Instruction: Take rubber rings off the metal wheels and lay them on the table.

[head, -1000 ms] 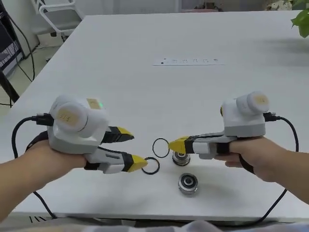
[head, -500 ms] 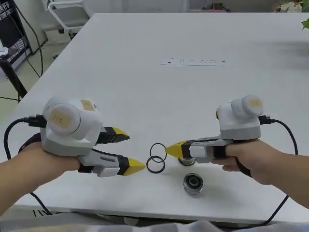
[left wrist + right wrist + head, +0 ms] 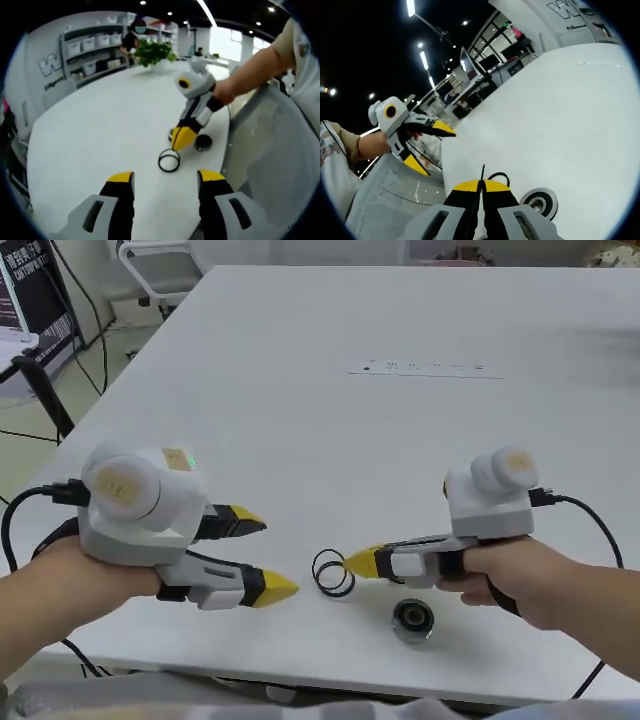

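My right gripper (image 3: 358, 562) is shut, and a thin black rubber ring (image 3: 482, 174) sticks out from between its yellow tips. In the head view that ring (image 3: 328, 564) overlaps a second ring (image 3: 340, 582) lying flat on the white table (image 3: 330, 420). A metal wheel (image 3: 413, 618) lies just right of the rings near the front edge, also visible as the wheel (image 3: 540, 201) beside my jaws. Another wheel is mostly hidden under the right gripper. My left gripper (image 3: 265, 554) hovers open to the left of the rings, holding nothing; its own view looks at the rings (image 3: 169, 160).
A strip of small printed marks (image 3: 425, 368) lies at the table's far middle. A chair (image 3: 150, 260) and a stand are off the far left corner. Cables trail from both grippers over the front edge. A plant (image 3: 155, 52) stands at the table's far end.
My right gripper has moved left and down with its ring, which now overlaps the ring lying on the table. The left gripper has stayed open in about the same place.
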Tool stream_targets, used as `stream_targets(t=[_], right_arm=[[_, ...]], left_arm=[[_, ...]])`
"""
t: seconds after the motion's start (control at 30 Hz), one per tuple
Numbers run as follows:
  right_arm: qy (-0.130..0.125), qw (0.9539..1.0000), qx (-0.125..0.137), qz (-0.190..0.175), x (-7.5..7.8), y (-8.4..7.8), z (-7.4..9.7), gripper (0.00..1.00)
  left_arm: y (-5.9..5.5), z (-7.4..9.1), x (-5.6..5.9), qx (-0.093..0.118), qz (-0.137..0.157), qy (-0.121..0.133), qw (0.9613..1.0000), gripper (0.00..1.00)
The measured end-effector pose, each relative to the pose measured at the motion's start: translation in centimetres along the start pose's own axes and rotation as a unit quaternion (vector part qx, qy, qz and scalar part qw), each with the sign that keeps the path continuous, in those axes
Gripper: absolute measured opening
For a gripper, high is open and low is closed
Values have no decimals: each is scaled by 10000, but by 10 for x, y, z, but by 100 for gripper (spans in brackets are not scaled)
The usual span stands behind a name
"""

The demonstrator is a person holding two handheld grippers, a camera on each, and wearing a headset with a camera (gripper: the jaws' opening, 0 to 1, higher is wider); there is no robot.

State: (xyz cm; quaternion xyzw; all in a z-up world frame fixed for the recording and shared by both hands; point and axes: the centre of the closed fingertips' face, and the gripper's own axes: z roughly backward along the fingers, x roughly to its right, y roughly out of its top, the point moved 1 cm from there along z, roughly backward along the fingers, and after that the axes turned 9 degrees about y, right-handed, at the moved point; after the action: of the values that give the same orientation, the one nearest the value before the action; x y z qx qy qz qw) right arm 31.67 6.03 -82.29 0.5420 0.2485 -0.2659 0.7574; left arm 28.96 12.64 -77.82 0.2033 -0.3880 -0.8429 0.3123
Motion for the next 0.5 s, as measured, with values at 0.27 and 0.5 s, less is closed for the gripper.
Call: stream_targets(t=[0.27, 0.5], right_arm=[[-195, 9998, -108, -17, 8, -6, -1, 0], [-395, 9991, -143, 71, 14, -8, 2, 1]], left_arm=[[-2, 0, 1, -21, 14, -2, 10000, 51], [-2, -1, 3, -33, 16, -14, 10000, 51]])
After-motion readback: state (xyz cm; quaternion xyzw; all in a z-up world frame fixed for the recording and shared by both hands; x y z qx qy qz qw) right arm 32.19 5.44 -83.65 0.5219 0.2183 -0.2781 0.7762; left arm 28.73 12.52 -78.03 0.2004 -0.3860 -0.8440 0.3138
